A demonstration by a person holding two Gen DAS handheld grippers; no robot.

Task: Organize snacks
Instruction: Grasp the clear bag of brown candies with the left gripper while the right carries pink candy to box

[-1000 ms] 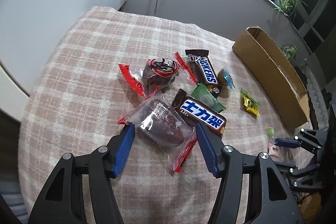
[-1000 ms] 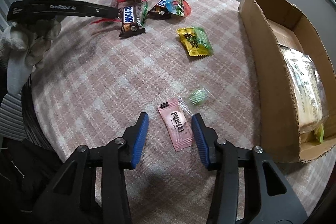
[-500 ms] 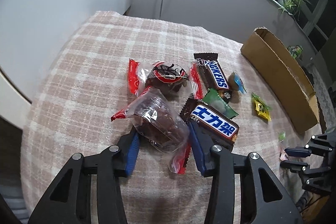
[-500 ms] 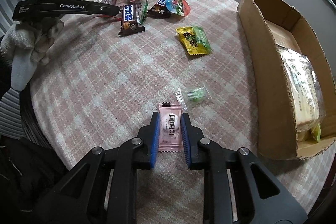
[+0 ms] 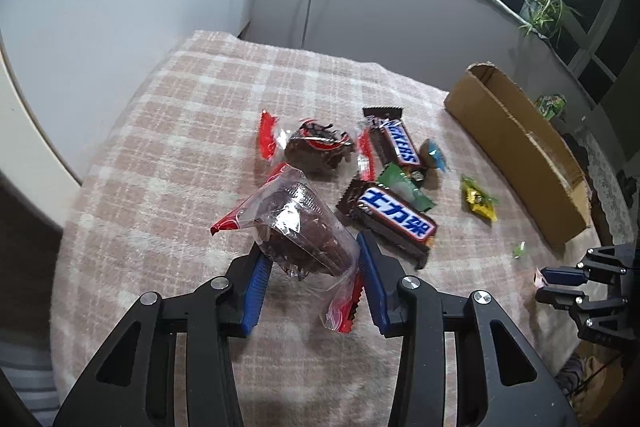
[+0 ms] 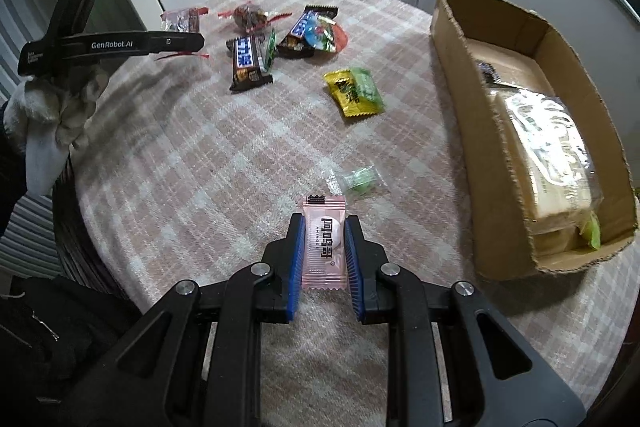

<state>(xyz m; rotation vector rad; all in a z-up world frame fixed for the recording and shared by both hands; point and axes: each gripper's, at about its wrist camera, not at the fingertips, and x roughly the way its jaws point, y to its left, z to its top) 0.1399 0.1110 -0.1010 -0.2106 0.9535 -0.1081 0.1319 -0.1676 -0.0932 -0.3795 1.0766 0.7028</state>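
My left gripper [image 5: 312, 251] is shut on a chocolate cake in a clear, red-ended wrapper [image 5: 296, 227], held just above the checked tablecloth [image 5: 180, 155]. My right gripper [image 6: 325, 223] is shut on a pink candy sachet [image 6: 324, 247], held a little off the cloth. Loose snacks lie in a cluster: two Snickers bars [image 5: 394, 219] [image 5: 398, 143], a second wrapped cake [image 5: 316, 147], a green packet [image 5: 404, 185] and a blue sweet [image 5: 434, 157]. An open cardboard box [image 6: 452, 95] stands to the right with a large clear-wrapped pack [image 6: 548, 147] inside.
A yellow-green packet [image 6: 354, 91] and a small clear-wrapped green candy [image 6: 358, 179] lie between the cluster and the box. A gloved hand [image 6: 40, 115] holds the left gripper at the table's left edge. Walls, cables and a plant [image 5: 544, 7] stand behind the round table.
My left gripper has narrowed onto the wrapped cake and raised it off the cloth. My right gripper has shut on the pink sachet and lifted it slightly.
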